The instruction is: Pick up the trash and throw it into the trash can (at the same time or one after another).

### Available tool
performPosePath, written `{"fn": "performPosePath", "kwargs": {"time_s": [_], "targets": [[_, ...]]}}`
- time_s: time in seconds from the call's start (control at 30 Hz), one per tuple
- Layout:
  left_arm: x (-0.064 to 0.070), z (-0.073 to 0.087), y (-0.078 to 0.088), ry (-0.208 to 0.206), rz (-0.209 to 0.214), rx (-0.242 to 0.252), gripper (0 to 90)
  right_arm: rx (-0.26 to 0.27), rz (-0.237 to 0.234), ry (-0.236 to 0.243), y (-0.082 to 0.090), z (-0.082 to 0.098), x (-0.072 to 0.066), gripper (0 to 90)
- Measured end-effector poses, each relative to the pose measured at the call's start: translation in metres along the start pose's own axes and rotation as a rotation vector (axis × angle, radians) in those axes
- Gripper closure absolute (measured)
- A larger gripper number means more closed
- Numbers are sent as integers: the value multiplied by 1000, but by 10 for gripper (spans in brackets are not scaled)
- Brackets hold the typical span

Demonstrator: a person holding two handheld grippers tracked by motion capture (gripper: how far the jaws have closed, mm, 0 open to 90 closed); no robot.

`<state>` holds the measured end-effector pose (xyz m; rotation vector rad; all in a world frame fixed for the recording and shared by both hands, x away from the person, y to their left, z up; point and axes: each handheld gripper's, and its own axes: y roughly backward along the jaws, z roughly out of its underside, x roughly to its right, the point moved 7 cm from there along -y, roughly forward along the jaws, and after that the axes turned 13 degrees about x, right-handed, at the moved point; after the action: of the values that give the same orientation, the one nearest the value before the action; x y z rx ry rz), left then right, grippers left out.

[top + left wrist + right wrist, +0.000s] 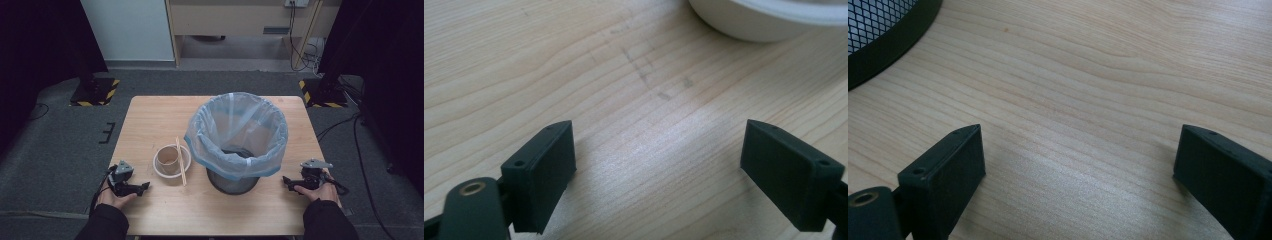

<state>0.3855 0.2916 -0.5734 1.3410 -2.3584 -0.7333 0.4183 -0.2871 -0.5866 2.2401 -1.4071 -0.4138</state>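
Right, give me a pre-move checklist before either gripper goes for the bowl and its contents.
1. Left gripper open, nothing between its jaws: ok.
2. Right gripper open, nothing held: ok.
3. Bowl within the left gripper's reach, bare table between them: ok.
4. Paper cup upright in the bowl: ok.
5. Wooden stick lying across the bowl's rim, free of both grippers: ok.
6. Bin liner open at the top: ok.
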Motion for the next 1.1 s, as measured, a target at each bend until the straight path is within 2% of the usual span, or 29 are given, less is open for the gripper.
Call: {"fn": "performPosePath", "kwargs": {"time_s": [0.17,0.27,0.37,0.4,0.43,0.6,0.67,0.77,0.8,0.83,0.93,0.97,1.1], "targets": [[-5,-8,7,11,-39,30,120,12,-10,9,0,0,2,68],[-7,-14,13,48,-65,43,109,15,-13,11,0,0,2,69],[-9,-18,17,85,-73,67,121,16,-15,11,0,0,2,69],[-10,-22,20,104,-79,91,128,16,-15,11,0,0,2,69],[-10,-22,20,104,-79,91,132,16,-15,11,0,0,2,69],[-10,-35,30,133,-97,163,150,15,-17,12,0,0,2,65],[-11,-38,32,132,-100,173,150,15,-17,11,0,0,2,65],[-12,-46,38,137,-110,218,156,15,-17,13,0,0,2,65],[-12,-53,43,143,-113,254,161,15,-17,14,0,0,2,63],[-12,-53,43,143,-113,254,163,15,-17,14,0,0,2,63],[-10,-69,52,143,-111,318,172,14,-18,14,0,0,2,60],[-10,-69,52,143,-111,318,176,14,-18,14,0,0,2,60],[-6,-84,61,146,-110,384,188,13,-18,11,-1,0,2,57]]}}
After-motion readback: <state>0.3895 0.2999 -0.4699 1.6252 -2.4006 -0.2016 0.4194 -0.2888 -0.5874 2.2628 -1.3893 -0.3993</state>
